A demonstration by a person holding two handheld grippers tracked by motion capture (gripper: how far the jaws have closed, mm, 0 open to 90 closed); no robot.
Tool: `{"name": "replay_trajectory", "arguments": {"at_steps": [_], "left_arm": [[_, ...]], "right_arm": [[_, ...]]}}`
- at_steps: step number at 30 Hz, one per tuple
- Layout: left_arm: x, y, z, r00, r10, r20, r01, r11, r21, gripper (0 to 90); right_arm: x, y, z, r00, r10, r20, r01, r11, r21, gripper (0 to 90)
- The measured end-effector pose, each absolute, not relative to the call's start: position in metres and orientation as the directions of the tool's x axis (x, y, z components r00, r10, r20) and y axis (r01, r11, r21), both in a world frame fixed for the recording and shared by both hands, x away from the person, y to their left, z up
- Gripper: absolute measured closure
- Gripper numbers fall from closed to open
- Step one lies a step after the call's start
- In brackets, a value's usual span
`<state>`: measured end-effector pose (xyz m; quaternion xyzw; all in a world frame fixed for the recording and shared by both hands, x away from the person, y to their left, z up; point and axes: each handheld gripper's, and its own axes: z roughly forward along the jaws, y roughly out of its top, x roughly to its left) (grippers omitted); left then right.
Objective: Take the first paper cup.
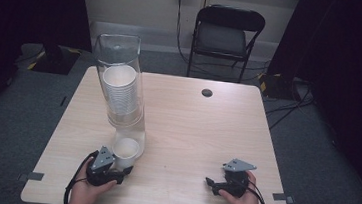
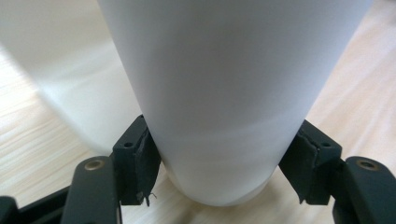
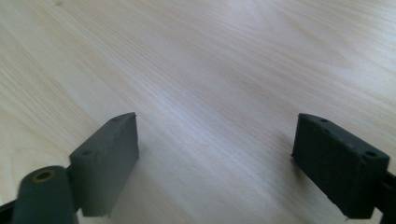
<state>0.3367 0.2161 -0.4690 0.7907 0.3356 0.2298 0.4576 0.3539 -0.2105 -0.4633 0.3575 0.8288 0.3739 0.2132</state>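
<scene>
Left tool: held in the person's left hand at the near left of the worktop, its two black pads pressed against opposite sides of a white paper cup; a grey three-cornered plate sits on top of it and a black cable loops from it past the near edge.
Paper cup: upright on the worktop, mouth up, right in front of the foot of the dispenser and clamped low on its wall by the left tool; in the left gripper view the cup rises between the pads with its base on the wood.
Cup dispenser: a tall clear tube standing on the left half of the worktop, leaning away in the high view, with a white base just behind the held cup.
Cup stack: white paper cups nested inside the tube, the open mouth of the top one facing the camera.
Worktop: pale wood grain, with a small dark round grommet near its far edge, about mid-width.
Folding chair: dark, standing on the grey floor beyond the far edge.
Right tool: held in the person's right hand at the near right of the worktop, well apart from the cup, pointing left; in the right gripper view its jaws stand wide with bare wood between the pads.
</scene>
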Motion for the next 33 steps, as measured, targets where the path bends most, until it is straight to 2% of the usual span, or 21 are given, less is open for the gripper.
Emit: {"name": "replay_trajectory", "arguments": {"at_steps": [7, 10, 18, 26, 33], "left_arm": [[0.335, 0.194, -0.468, 0.747, 0.661, 0.064, 0.280, -0.401, 0.872, 34.5], [0.336, 0.183, -0.469, 0.784, 0.617, 0.072, 0.267, -0.439, 0.858, 34.4], [0.340, 0.170, -0.469, 0.813, 0.579, 0.065, 0.259, -0.460, 0.849, 34.3], [0.345, 0.165, -0.469, 0.838, 0.543, 0.055, 0.272, -0.502, 0.821, 34.2], [0.345, 0.162, -0.470, 0.843, 0.532, 0.071, 0.271, -0.537, 0.799, 34.2]], "right_arm": [[0.355, -0.194, -0.452, -0.660, 0.747, -0.080, 0.425, 0.458, 0.781, 19.8], [0.356, -0.181, -0.439, -0.676, 0.735, -0.054, 0.431, 0.454, 0.780, 24.4], [0.364, -0.151, -0.416, -0.709, 0.705, 0.006, 0.419, 0.414, 0.808, 33.2], [0.369, -0.122, -0.394, -0.744, 0.667, 0.046, 0.402, 0.391, 0.828, 35.0], [0.369, -0.100, -0.388, -0.768, 0.640, 0.028, 0.380, 0.421, 0.824, 37.4]]}}
